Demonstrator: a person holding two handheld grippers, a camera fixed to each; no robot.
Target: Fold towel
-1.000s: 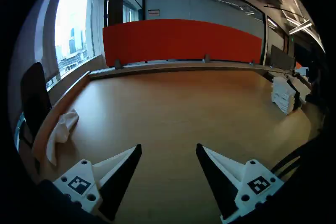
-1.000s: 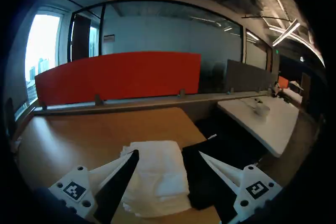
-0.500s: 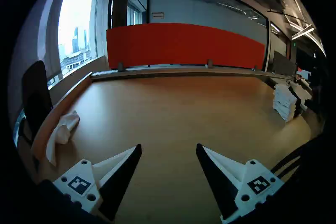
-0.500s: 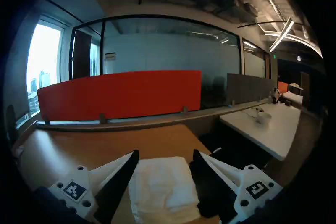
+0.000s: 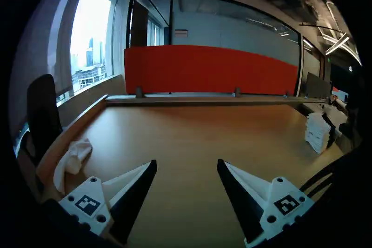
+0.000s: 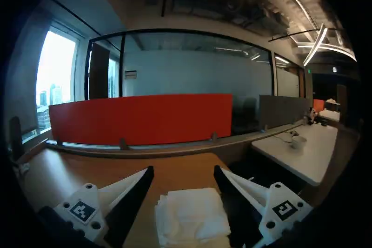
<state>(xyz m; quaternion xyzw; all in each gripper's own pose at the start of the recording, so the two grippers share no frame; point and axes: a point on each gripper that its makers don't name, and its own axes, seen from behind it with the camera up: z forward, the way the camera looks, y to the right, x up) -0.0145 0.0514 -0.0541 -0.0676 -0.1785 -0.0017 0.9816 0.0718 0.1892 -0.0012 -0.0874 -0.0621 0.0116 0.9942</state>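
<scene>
Left gripper [image 5: 186,162]: jaws wide, nothing between them. Bare wooden table [image 5: 195,136] under and ahead of the fingers.
- Crumpled towel [image 5: 72,160], white, at the table's left edge, against the raised wooden rim, well apart from the jaws.
- Distant folded pile [image 5: 318,131] of white cloth at the table's far right edge.
- Red partition [image 5: 209,69] along the table's back edge; window [image 5: 90,57] on the left; dark chair back [image 5: 42,113] beyond the left rim.

Right gripper [image 6: 182,169]: jaws wide, gripping nothing.
- Folded towels [image 6: 193,214], a white stack, lie on the wooden table below and between the two fingers. Contact with either finger: cannot tell.
- The red partition stands behind in this view too; off to the right, a white desk [image 6: 302,157] carrying a cup [image 6: 299,142].
</scene>
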